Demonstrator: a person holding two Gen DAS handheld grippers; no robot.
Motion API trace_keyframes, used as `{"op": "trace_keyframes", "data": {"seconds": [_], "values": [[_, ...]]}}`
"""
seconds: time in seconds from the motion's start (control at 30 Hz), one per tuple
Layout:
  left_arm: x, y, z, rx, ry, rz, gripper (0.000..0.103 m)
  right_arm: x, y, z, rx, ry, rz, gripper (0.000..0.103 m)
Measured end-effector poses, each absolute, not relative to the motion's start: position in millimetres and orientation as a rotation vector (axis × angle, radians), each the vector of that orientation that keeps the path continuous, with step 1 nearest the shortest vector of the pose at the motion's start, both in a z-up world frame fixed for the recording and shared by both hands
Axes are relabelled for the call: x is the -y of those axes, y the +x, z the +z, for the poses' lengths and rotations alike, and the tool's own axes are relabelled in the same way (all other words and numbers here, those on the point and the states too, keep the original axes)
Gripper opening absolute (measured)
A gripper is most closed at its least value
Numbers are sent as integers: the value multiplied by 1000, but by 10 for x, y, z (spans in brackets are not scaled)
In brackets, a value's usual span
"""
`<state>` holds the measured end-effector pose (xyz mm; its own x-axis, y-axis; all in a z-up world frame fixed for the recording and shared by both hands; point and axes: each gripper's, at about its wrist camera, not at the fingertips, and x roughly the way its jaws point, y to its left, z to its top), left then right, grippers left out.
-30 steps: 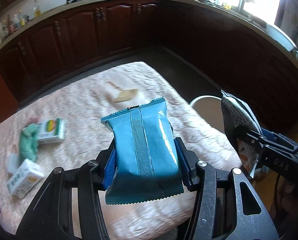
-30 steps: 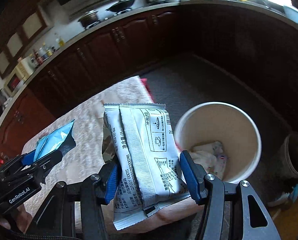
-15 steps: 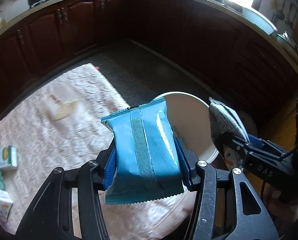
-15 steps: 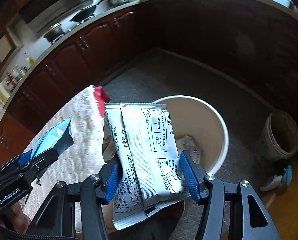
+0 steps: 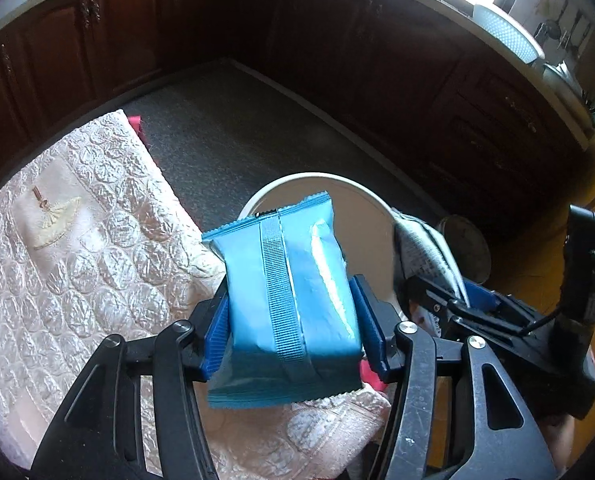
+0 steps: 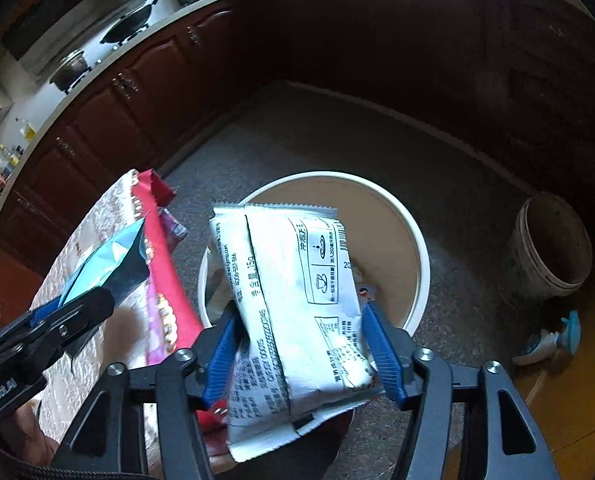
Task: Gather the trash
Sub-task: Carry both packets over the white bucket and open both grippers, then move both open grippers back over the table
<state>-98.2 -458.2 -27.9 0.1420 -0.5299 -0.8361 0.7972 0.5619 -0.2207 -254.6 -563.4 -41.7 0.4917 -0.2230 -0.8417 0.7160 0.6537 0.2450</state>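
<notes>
- Left wrist view: the left gripper (image 5: 289, 328) is carrying a blue snack packet (image 5: 281, 292) seam-side up, and its jaws have just been opening. The packet is sitting between the blue pads (image 5: 217, 332), looking loose rather than pinched.
- That blue packet is hanging over the near rim of a white plastic bucket (image 5: 365, 224) standing on the grey floor, just off the corner of the table.
- The table is wearing a pink quilted cloth (image 5: 97, 280) with a little embroidered fan on it.
- Right wrist view: the right gripper (image 6: 301, 344) is doing the same thing with a white sachet (image 6: 297, 300) printed in black. Its jaws have just been opening too. The sachet is lying between the pads and tilting to one side, so the grip is looking slack.
- The sachet is hovering right above the bucket's mouth, and some crumpled wrappers (image 6: 361, 280) are peeking out from inside the bucket.
- A grubby smaller bucket (image 6: 549, 248) is standing off to the right, with a spray bottle (image 6: 549, 340) lying on its side near it.
- Dark wooden cabinets (image 6: 145, 92) are curving round behind.
</notes>
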Motion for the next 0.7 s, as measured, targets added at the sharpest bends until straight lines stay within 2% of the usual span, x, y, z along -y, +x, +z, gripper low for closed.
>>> {"op": "trace_keyframes", "data": {"seconds": [0.03, 0.13, 0.7], "values": [[4587, -965, -297, -1043, 311, -973, 62, 5653, -2544, -429, -883, 634, -631, 69], [4578, -917, -342, -1055, 294, -993, 70, 5703, -2562, -473, -887, 638, -646, 69], [4116, -975, -124, -993, 264, -924, 70, 5625, -2552, -505, -887, 670, -622, 73]]}}
